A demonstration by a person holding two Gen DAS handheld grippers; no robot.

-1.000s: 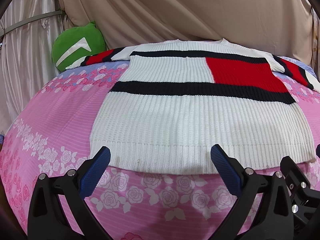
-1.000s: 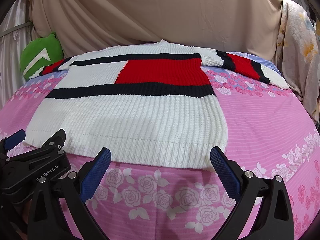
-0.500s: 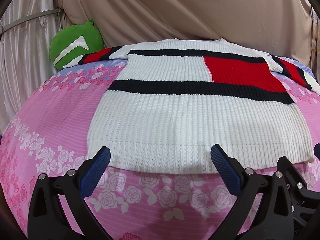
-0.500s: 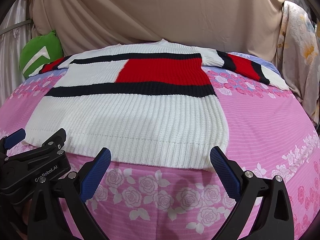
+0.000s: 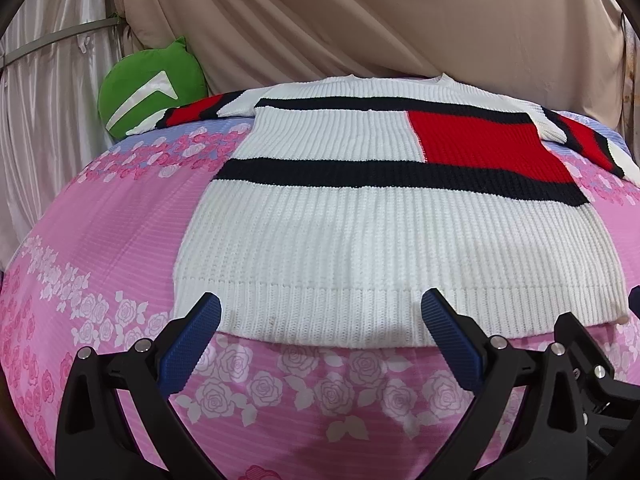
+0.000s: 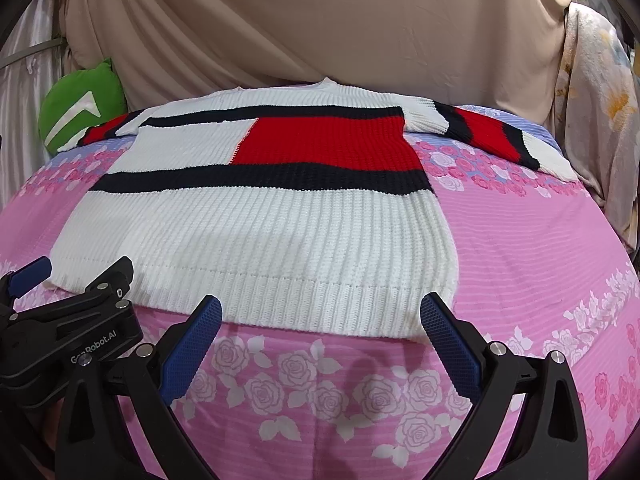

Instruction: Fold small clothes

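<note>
A white knit sweater (image 5: 380, 240) with navy stripes and a red block lies flat on the pink floral bedsheet (image 5: 100, 240), sleeves spread to both sides. It also shows in the right wrist view (image 6: 260, 232). My left gripper (image 5: 320, 312) is open and empty, its blue pads just short of the sweater's hem near its left part. My right gripper (image 6: 320, 312) is open and empty, its pads at the hem near the right corner. The left gripper (image 6: 28, 276) shows at the lower left of the right wrist view.
A green cushion (image 5: 148, 88) sits at the far left of the bed, against a beige curtain (image 5: 360, 20). A floral cloth (image 6: 600, 120) hangs at the right edge of the bed.
Both grippers have moved slightly forward toward the sweater's hem. The sweater has not moved and both grippers stay open.
</note>
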